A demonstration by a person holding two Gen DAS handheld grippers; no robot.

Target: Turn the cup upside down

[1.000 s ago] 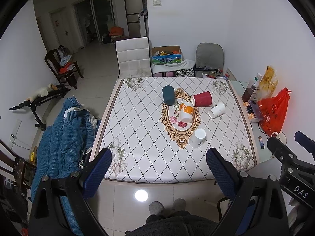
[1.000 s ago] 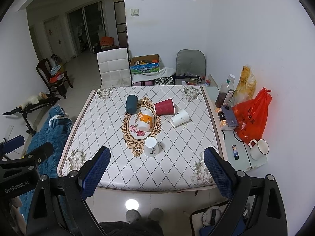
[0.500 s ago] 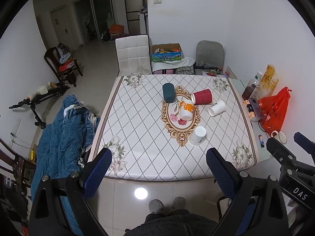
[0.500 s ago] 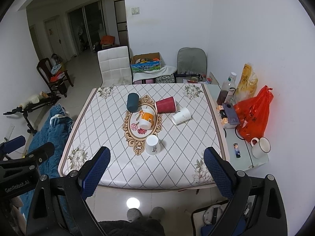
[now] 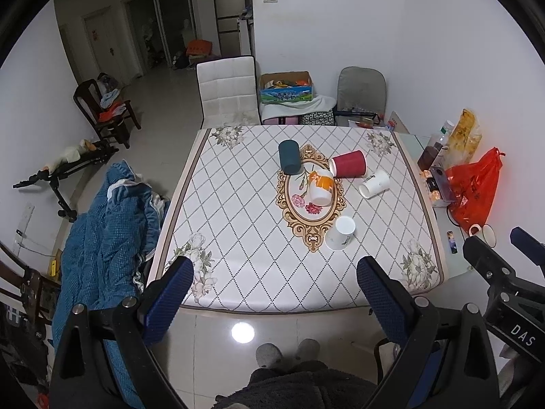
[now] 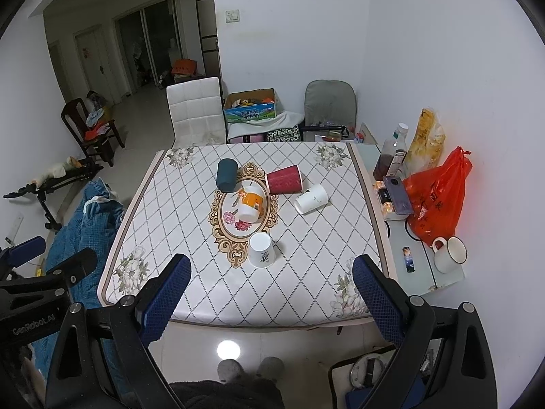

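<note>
Cups, five of them, sit grouped near the middle of the square desk [image 5: 238, 204] with its white diamond-patterned cloth and gold oval medallion, and neither gripper touches any. Left of the desk a rumpled blue quilted blanket [image 5: 98, 238] is heaped at floor level. A white padded chair [image 5: 228, 92] stands at the far edge, and a glossy orange-red plastic bag [image 6: 439, 197] rests on the narrow side surface to the right of the desk.

The left gripper [image 5: 272, 293] hangs above the near desk edge, its blue-padded fingers spread wide with nothing between them. The right gripper [image 6: 269, 289] is likewise held back over the near edge, fingers wide apart and empty.

A dark red ribbed paper cup [image 5: 349, 164] lies on its side at the far right of the medallion. A dark teal cylindrical cup [image 5: 289, 156] lies just beyond the medallion's far left. A white cup with orange print [image 5: 321, 186] lies tilted on the medallion, close to the red one. A plain white paper cup [image 5: 374, 184] lies on its side to the right, mouth toward the camera. Nearest the grippers, a small white paper cup with a tiny printed motif [image 6: 260, 250] stands at the medallion's near right edge, wide end down on the cloth.
</note>
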